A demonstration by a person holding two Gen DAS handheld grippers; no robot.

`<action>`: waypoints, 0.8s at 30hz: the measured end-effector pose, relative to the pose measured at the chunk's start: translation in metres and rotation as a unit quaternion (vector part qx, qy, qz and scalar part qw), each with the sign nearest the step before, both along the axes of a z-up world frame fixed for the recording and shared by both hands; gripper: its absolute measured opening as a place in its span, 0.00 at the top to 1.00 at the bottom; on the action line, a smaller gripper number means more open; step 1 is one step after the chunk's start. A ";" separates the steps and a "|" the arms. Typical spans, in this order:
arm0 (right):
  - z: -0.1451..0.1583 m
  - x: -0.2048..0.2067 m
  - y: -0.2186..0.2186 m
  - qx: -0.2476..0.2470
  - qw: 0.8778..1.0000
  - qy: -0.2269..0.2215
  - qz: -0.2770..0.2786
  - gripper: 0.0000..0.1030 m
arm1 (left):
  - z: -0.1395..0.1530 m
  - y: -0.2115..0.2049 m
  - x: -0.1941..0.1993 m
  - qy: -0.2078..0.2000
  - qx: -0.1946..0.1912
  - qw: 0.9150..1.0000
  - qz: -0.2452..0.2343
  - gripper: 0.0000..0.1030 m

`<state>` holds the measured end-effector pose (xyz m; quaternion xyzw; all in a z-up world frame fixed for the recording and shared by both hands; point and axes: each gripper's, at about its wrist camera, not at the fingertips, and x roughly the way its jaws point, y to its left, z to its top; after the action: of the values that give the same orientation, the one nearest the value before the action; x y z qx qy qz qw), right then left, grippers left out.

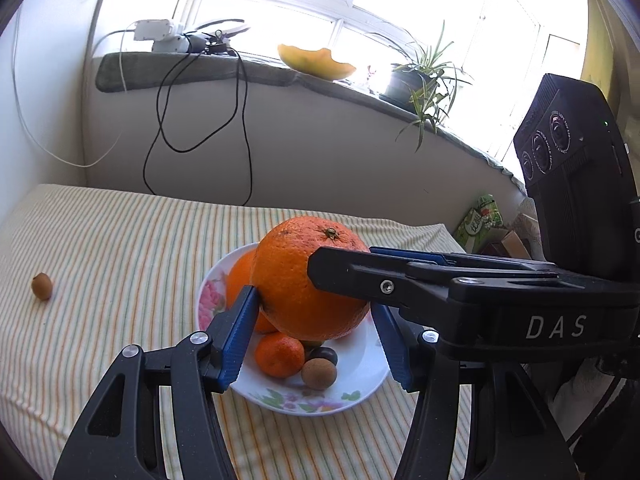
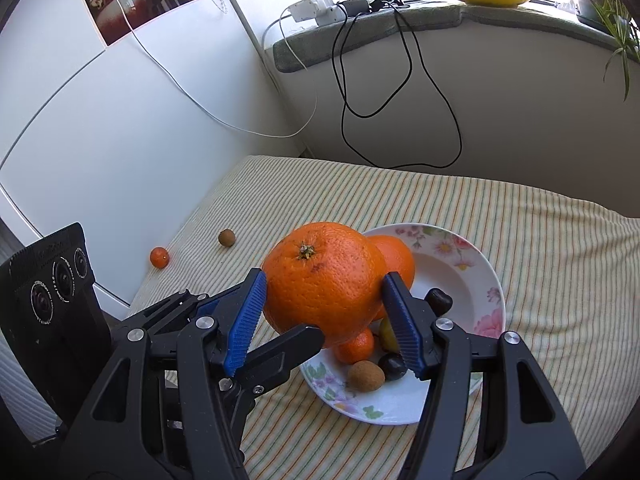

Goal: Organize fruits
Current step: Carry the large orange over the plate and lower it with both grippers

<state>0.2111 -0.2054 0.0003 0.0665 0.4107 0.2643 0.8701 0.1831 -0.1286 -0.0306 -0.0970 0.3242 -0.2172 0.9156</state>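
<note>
Holding big orange above plate, both claws clamped on it: right claw across its sides, left claw likewise. Keeping squeeze even, lowering slowly onto plate, avoiding the small fruits beneath.

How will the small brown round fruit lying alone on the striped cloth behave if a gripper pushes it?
The small brown fruit looks nearly spherical, so it would probably roll away rather than slide. The striped cloth looks soft, which may slow it. It sits near the cloth's edge, so a push that way could send it off.
</note>
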 end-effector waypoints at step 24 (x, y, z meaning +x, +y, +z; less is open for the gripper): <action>-0.021 -0.001 -0.061 0.004 0.999 0.021 -0.040 0.39 | -0.014 -0.047 -0.005 0.022 0.022 0.998 -0.059 0.46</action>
<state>0.2098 -0.2661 -0.0209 0.0917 0.4250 0.2292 0.8709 0.1779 -0.1751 -0.0446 -0.0619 0.3539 -0.2618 0.8958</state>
